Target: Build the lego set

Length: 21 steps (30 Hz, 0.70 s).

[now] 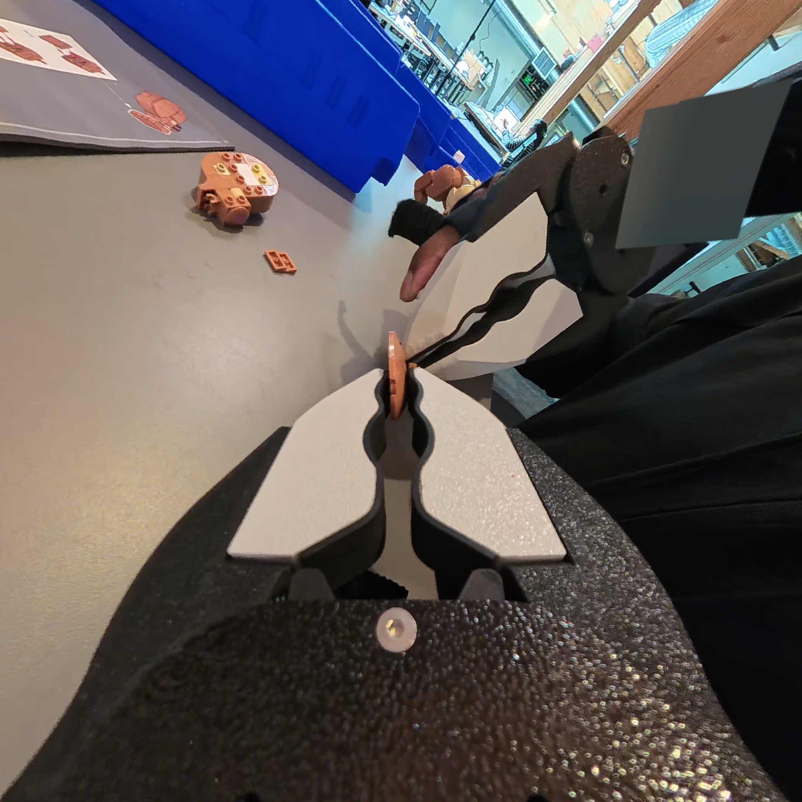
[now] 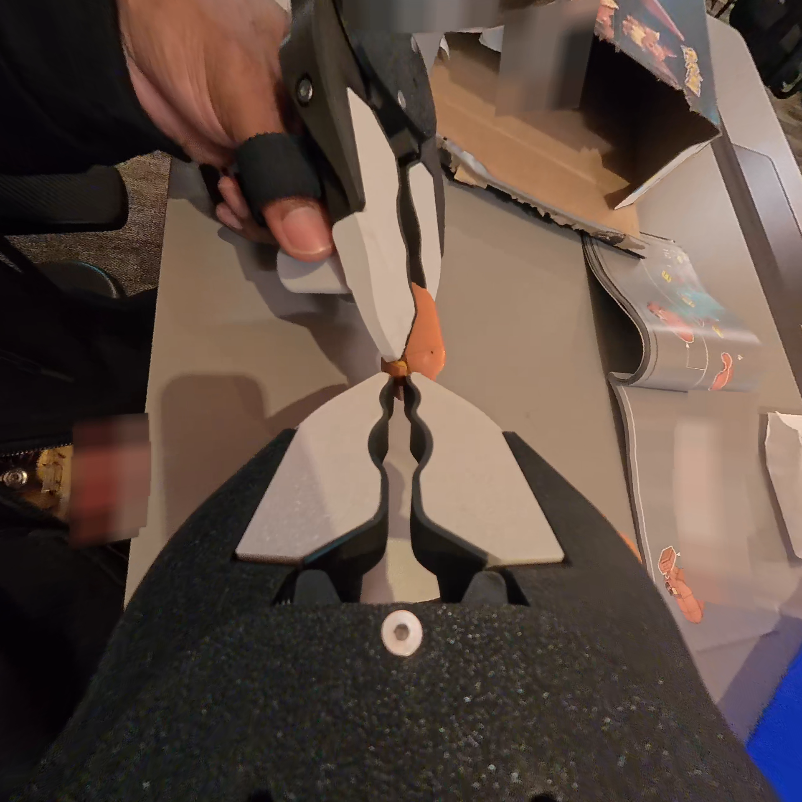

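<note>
1. While both grippers meet mid-air, left gripper (image 1: 396, 382) jaws pinch the orange plate (image 1: 396, 386); right gripper (image 2: 397, 384) jaws pinch a small brown piece (image 2: 396, 366), at the plate's 3 o'clock in the left view.
2. Step: joining them; next needs aligned press. Partial build (image 1: 236, 186) at 10 o'clock.

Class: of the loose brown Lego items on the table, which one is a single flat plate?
The small flat plate, lying nearer the left gripper; the studded brown assembly is many bricks.
</note>
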Each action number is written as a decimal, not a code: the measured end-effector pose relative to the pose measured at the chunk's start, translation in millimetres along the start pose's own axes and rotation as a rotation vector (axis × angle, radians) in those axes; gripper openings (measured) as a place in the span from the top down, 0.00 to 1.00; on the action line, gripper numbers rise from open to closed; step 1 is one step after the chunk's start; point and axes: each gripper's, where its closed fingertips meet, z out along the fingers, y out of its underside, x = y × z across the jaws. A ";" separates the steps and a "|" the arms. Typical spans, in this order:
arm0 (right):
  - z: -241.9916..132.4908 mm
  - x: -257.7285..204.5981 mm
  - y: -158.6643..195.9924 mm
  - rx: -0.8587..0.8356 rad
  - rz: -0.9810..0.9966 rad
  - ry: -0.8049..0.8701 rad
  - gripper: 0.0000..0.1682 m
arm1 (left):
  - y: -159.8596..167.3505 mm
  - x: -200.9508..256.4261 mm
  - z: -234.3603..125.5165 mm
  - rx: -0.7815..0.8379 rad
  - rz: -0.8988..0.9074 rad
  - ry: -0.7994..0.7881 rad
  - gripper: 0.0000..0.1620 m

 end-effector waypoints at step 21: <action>2.6 -1.8 1.7 -0.027 0.013 0.023 0.99 | 3.8 -1.7 2.8 -0.079 0.299 -0.132 0.95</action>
